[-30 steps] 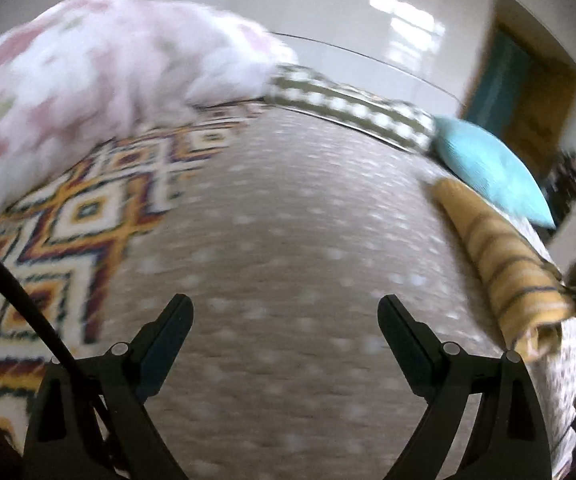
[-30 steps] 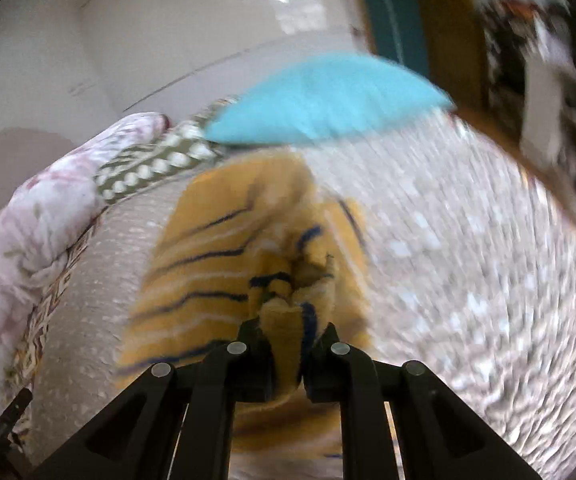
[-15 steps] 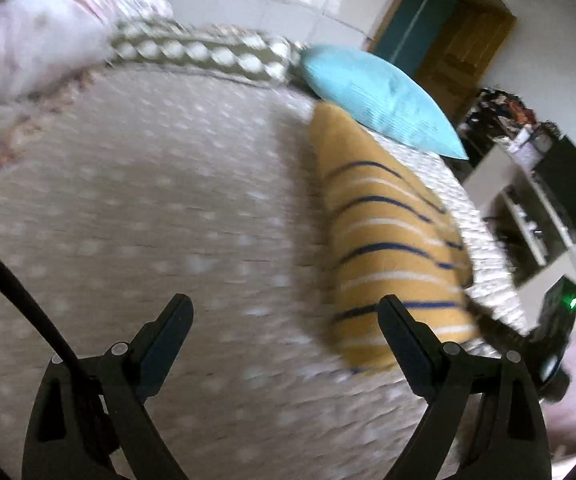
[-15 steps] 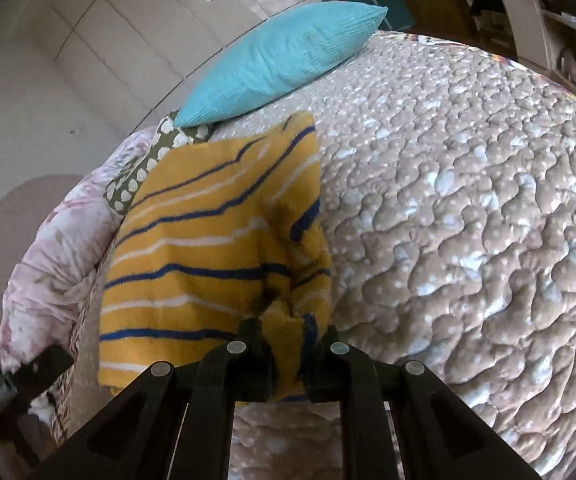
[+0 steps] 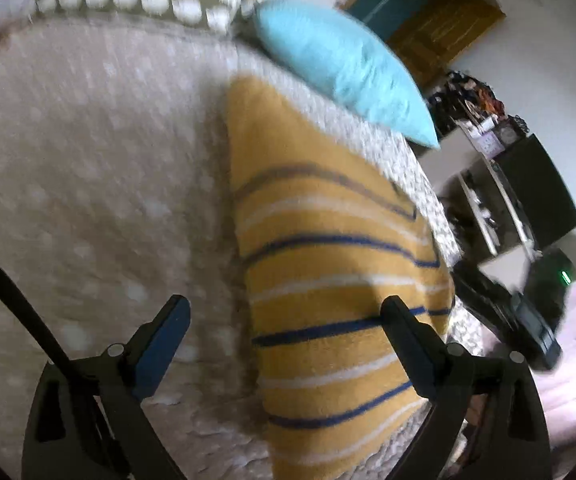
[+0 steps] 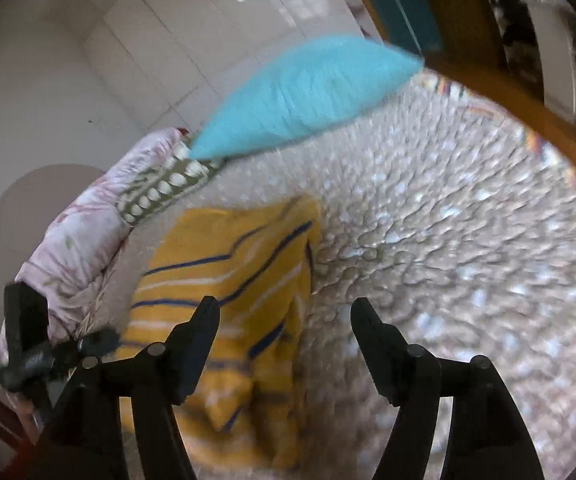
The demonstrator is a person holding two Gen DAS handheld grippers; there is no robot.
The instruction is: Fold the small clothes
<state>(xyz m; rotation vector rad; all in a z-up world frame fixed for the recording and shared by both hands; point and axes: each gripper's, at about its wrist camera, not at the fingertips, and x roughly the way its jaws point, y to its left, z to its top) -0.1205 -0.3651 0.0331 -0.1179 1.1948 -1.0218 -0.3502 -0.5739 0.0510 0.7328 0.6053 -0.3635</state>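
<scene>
- Yellow striped garment (image 5: 328, 280) lies flat on the beige bedspread (image 5: 88, 180), folded into a long shape, blue and white stripes across it.
- Far end of garment points toward the turquoise pillow (image 5: 340, 68); the two are near but whether they touch is unclear.
- Left gripper (image 5: 284, 336) hovers over the near part of the garment, jaws spread wide, nothing between them; right finger (image 5: 404, 340) is above the cloth, left finger over bare bedspread.
- Right gripper (image 6: 284, 340) also has jaws wide apart, empty, holding nothing.
- From the right wrist view, garment (image 6: 228, 280) sits under and left of the jaws, a bunched fold at its near edge; bedspread (image 6: 448, 240) fills the right side.
- Turquoise pillow (image 6: 300, 92) at the head of the bed, beside a green-and-white patterned pillow (image 6: 160, 192) and a pink floral quilt (image 6: 84, 240).
- Both views motion-blurred.
- Dark shelf unit (image 5: 528, 200) stands off the bed's right side.
</scene>
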